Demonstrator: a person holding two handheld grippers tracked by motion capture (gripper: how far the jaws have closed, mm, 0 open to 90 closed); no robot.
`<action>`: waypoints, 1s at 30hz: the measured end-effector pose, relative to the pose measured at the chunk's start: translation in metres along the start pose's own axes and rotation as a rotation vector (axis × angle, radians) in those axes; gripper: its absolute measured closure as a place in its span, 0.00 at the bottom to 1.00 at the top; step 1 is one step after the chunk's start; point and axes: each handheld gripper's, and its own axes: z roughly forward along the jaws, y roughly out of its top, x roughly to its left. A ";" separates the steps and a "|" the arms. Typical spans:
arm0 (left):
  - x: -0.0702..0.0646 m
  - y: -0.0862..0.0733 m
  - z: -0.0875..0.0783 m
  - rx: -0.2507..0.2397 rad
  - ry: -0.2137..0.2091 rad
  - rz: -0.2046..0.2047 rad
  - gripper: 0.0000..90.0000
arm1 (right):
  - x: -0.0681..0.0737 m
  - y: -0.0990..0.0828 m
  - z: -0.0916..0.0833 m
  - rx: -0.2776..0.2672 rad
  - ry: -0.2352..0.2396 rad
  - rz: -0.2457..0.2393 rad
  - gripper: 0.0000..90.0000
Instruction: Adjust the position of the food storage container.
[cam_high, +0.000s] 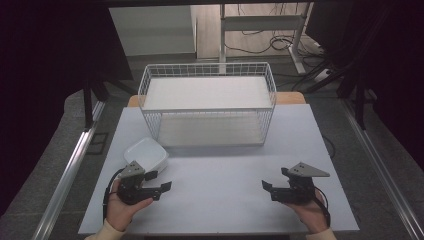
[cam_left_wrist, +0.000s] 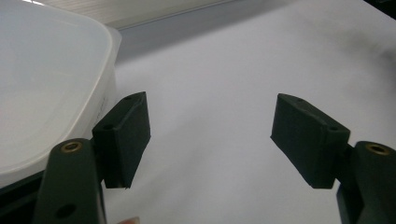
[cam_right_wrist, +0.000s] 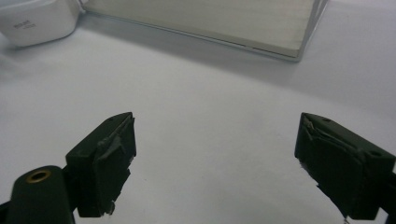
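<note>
White wire basket rack (cam_high: 207, 102) with two shelves at the table's (cam_high: 225, 200) far edge, cables (cam_high: 260, 45) on the floor beyond

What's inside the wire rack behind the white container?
The wire rack has a flat white top shelf and a pale lower board, both bare as far as the high view shows. The back of the lower level, under the top shelf, is hidden. The white container sits outside.

The box (cam_left_wrist: 42, 79) runs off the left gripper view's top and left edges. Small print on its side (cam_right_wrist: 24, 23) is too blurred to read. Frame edges crop the rack (cam_right_wrist: 205, 23).
</note>
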 end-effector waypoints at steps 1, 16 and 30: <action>0.000 0.000 -0.001 -0.003 0.002 -0.001 0.31 | 0.001 0.000 0.000 0.000 0.001 -0.004 0.15; -0.003 0.002 -0.001 0.003 0.024 0.007 0.31 | 0.001 -0.002 0.000 0.027 0.009 -0.012 0.20; -0.015 0.012 0.003 0.001 0.010 0.019 0.32 | -0.002 -0.004 -0.002 0.028 0.017 -0.021 0.20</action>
